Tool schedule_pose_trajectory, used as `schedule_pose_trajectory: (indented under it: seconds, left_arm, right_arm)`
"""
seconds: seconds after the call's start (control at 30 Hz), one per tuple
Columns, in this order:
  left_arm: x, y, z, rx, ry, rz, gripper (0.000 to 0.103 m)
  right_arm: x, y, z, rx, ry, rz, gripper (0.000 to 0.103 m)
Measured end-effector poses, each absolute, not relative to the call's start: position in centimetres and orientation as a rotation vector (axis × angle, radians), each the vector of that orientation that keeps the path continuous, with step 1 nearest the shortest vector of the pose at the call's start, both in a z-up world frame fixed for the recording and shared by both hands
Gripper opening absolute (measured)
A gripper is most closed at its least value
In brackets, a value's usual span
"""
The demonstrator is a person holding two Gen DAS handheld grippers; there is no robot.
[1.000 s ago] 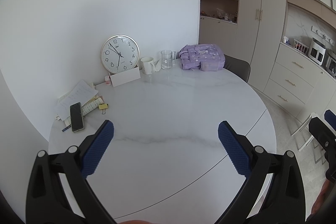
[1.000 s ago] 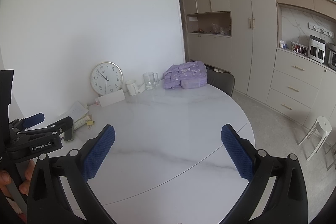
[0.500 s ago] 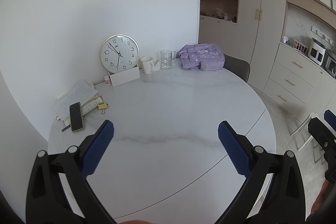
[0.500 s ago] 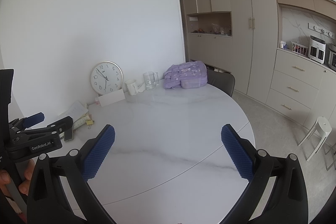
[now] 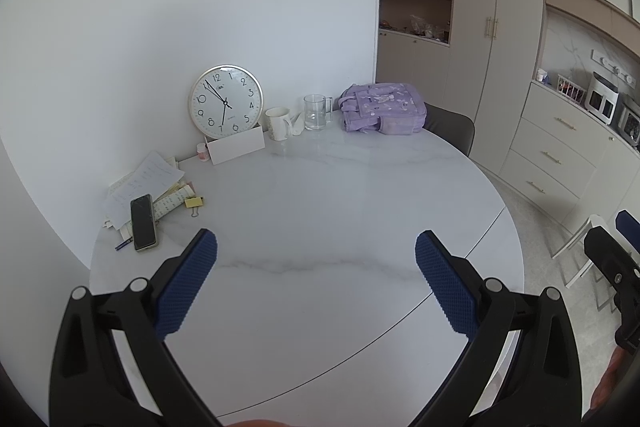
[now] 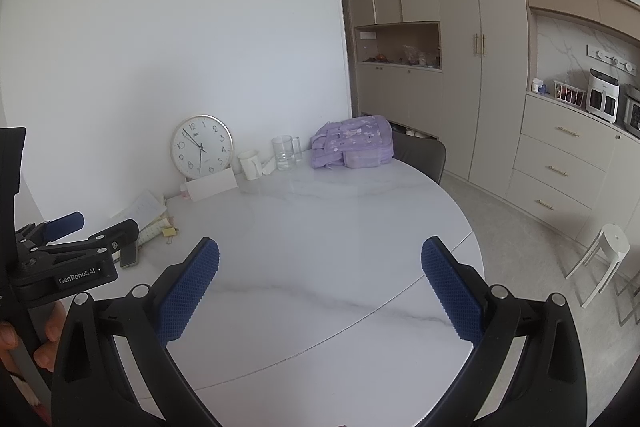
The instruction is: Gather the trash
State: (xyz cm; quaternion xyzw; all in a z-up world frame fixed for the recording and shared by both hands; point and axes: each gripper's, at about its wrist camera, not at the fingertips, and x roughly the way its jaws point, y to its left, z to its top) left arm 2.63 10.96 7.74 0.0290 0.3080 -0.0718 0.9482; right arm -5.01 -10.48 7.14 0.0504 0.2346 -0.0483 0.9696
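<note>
Trash-like stuff is lying far ahead of both tongs on the table (image 5: 340, 187), paper pile (image 5: 148, 173) ahead-left, crumpled tissue (image 5: 297, 125) straight ahead, while left tongs (image 5: 316, 247) and right tongs (image 6: 320, 249) are hovering released, empty, nothing shifting since a second ago, so probably no grab is underway.

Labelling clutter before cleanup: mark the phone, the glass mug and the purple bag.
phone (image 5: 143, 221), left wrist view, middle of its dark screen.
glass mug (image 5: 316, 112), left wrist view, its clear body.
purple bag (image 6: 352, 143), right wrist view, its front panel.
</note>
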Motion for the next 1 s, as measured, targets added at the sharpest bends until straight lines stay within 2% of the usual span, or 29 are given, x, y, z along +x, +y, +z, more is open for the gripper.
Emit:
schedule_pose_trajectory:
  seconds: [1.0]
  left_arm:
    - [2.54, 10.84, 7.67, 0.054, 0.628, -0.145, 0.095]
  right_arm:
    - [-5.43, -10.51, 7.42, 0.083, 0.482, -0.088, 0.101]
